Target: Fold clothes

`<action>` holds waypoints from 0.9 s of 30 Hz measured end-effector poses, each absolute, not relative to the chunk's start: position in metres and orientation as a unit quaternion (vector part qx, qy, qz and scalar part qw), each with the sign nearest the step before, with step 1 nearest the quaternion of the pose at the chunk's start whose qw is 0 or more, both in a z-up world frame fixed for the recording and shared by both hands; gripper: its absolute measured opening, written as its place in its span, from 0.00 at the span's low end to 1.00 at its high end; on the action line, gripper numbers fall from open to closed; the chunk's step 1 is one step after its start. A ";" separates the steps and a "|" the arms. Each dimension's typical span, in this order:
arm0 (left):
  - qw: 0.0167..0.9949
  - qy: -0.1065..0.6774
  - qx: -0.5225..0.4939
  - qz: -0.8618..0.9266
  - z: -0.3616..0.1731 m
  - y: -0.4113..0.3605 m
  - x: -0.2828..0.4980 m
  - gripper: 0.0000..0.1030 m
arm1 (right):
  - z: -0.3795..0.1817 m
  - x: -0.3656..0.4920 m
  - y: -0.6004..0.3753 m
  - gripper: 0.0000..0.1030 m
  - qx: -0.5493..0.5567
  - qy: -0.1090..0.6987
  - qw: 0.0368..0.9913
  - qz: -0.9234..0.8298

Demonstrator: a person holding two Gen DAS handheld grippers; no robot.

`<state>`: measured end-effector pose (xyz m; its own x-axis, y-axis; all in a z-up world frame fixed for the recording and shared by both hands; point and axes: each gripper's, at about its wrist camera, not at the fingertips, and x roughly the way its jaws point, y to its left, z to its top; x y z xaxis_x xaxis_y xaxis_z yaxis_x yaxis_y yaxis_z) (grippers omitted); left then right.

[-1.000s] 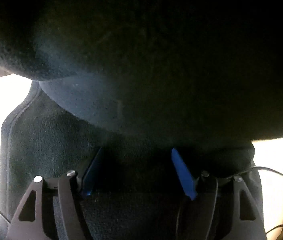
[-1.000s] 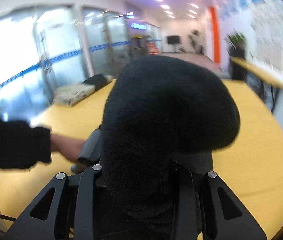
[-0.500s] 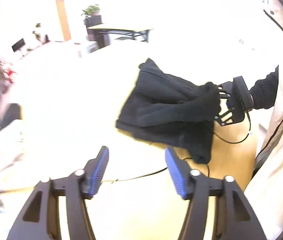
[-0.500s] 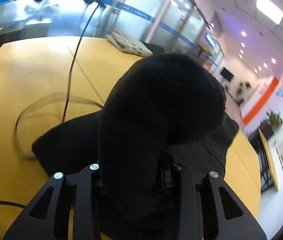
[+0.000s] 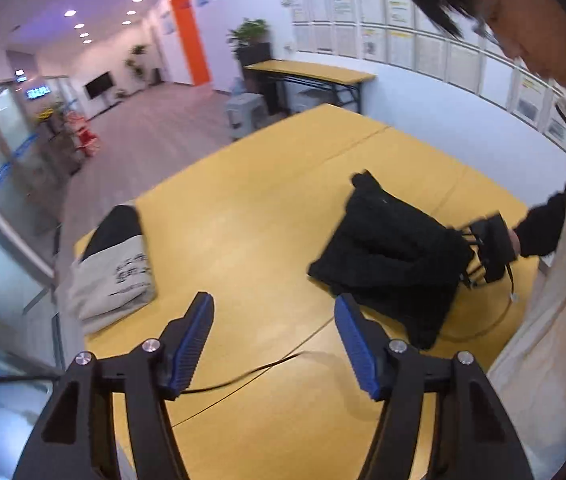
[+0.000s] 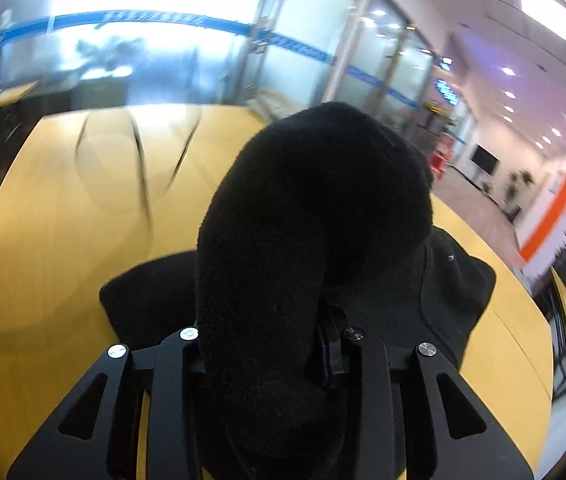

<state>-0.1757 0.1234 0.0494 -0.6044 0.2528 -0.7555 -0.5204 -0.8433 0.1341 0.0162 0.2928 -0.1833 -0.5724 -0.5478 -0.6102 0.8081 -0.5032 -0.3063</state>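
A black fleece garment (image 5: 387,256) lies bunched on the yellow table (image 5: 251,208), to the right in the left wrist view. My left gripper (image 5: 274,340) is open and empty, held above the table to the left of the garment. My right gripper (image 5: 487,252) shows at the garment's right edge. In the right wrist view my right gripper (image 6: 263,360) is shut on a thick fold of the black garment (image 6: 311,220), which bulges up over the fingers and hides their tips. The rest of the garment spreads on the table behind.
A folded beige and black pile of clothes (image 5: 117,264) lies at the table's left edge. A thin black cable (image 5: 243,376) runs across the table under my left gripper. The person in a beige coat (image 5: 555,320) stands at the right.
My left gripper has let go of the black garment and pulled back and up from it. My right gripper keeps its hold and has swung the garment round over the table.
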 end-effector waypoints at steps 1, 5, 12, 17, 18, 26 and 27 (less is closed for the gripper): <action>0.227 0.181 -0.388 0.875 0.037 0.135 -0.180 0.66 | -0.188 0.022 0.287 0.30 0.216 0.306 0.409 -0.832; 0.307 0.225 -0.401 0.833 -0.057 0.221 -0.212 0.66 | -0.205 0.046 0.263 0.31 0.183 0.369 0.423 -0.807; 0.458 0.272 -0.408 0.741 -0.220 0.372 -0.251 0.59 | -0.222 0.070 0.254 0.33 0.157 0.422 0.425 -0.785; 0.488 0.308 -0.402 0.711 -0.267 0.411 -0.263 0.59 | -0.226 0.076 0.251 0.34 0.151 0.444 0.421 -0.776; 0.493 0.307 -0.401 0.709 -0.269 0.413 -0.267 0.59 | -0.227 0.077 0.250 0.34 0.150 0.447 0.419 -0.776; 0.505 0.286 -0.370 0.726 -0.240 0.427 -0.296 0.59 | -0.233 0.088 0.243 0.36 0.121 0.482 0.408 -0.766; 0.513 0.285 -0.365 0.723 -0.240 0.434 -0.299 0.59 | -0.235 0.090 0.242 0.37 0.116 0.491 0.406 -0.762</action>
